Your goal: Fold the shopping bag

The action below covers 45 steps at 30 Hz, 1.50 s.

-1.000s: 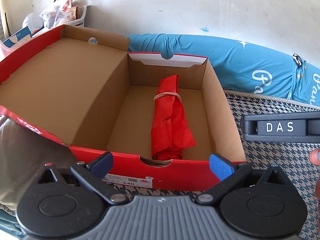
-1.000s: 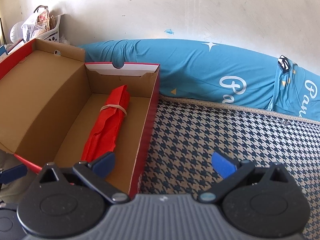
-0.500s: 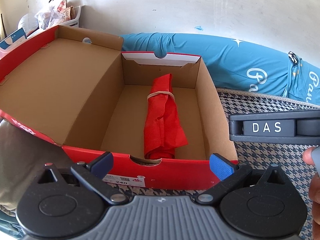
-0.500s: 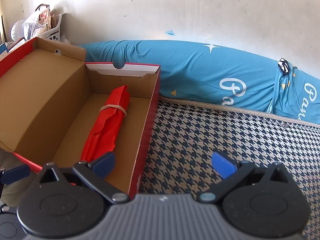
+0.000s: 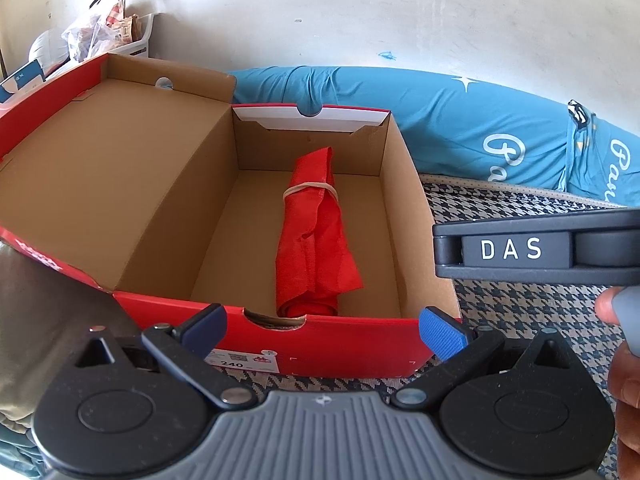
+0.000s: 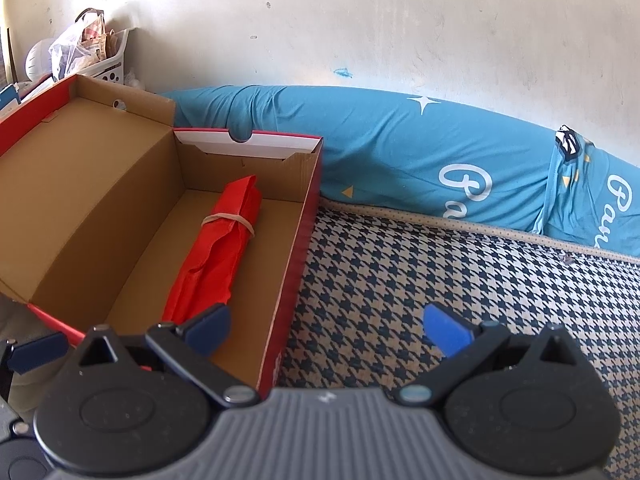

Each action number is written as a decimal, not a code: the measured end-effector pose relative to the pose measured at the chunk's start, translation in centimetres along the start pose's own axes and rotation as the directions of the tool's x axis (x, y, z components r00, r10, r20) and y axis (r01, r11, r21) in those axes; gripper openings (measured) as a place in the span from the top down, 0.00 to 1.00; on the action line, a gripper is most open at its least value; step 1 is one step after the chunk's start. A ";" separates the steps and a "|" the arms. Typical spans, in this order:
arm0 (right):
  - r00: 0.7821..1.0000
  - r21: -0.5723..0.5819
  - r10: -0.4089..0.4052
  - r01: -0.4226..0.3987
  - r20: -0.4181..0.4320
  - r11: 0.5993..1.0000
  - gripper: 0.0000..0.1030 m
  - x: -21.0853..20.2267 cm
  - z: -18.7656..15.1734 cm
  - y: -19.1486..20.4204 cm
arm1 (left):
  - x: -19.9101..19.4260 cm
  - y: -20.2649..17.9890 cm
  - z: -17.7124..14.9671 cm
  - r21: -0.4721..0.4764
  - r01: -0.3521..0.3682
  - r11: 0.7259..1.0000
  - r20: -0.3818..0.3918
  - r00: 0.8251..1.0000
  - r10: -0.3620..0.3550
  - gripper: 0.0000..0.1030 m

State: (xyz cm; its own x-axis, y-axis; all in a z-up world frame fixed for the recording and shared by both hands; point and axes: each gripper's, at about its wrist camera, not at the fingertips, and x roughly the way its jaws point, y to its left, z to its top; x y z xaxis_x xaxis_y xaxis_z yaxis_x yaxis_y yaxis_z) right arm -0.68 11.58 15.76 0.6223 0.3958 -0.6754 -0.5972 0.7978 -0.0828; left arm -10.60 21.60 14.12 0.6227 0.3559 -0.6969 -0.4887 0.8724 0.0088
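Your left gripper [image 5: 324, 330] and right gripper [image 6: 326, 330] hang spread and empty before the rolled red fabric shopping bag [image 5: 314, 236], rubber-banded, inside the red cardboard shoebox [image 5: 348, 344].

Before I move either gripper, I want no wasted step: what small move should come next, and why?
Probably lower the open left gripper into the red cardboard shoebox toward the rolled red shopping bag. Its tan rubber band still binds it; both grippers are empty.

bag [image 5: 316, 236]: matt red cloth, creased, held by a rubber band [image 5: 310, 189]
box [image 5: 180, 208]: plain brown cardboard inside, glossy red outside
mat [image 6: 400, 280]: rough woven houndstooth
wall [image 6: 360, 20]: matt, scuffed plaster
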 end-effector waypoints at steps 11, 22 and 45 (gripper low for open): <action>1.000 -0.013 -0.010 0.010 -0.003 1.000 0.00 -0.2 0.1 -0.3 | 0.1 -0.9 -0.1 0.014 0.015 1.000 -0.004 1.000 -0.015 0.00; 1.000 -0.008 -0.007 0.007 -0.018 1.000 0.00 -0.1 0.1 -0.7 | 0.3 -1.6 -0.1 0.019 0.017 1.000 -0.008 1.000 -0.017 0.00; 0.999 -0.021 -0.037 0.036 -0.011 0.999 0.00 -0.3 -0.1 -1.1 | 0.6 -3.0 -0.2 0.028 0.020 0.999 -0.010 1.000 -0.020 0.00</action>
State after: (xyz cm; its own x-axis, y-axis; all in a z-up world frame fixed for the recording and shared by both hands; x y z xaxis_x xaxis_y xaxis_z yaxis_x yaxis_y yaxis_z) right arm -0.22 10.58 15.98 0.6380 0.3609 -0.6802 -0.5848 0.8018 -0.1230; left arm -8.89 19.13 13.57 0.6262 0.3348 -0.7041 -0.4586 0.8885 0.0148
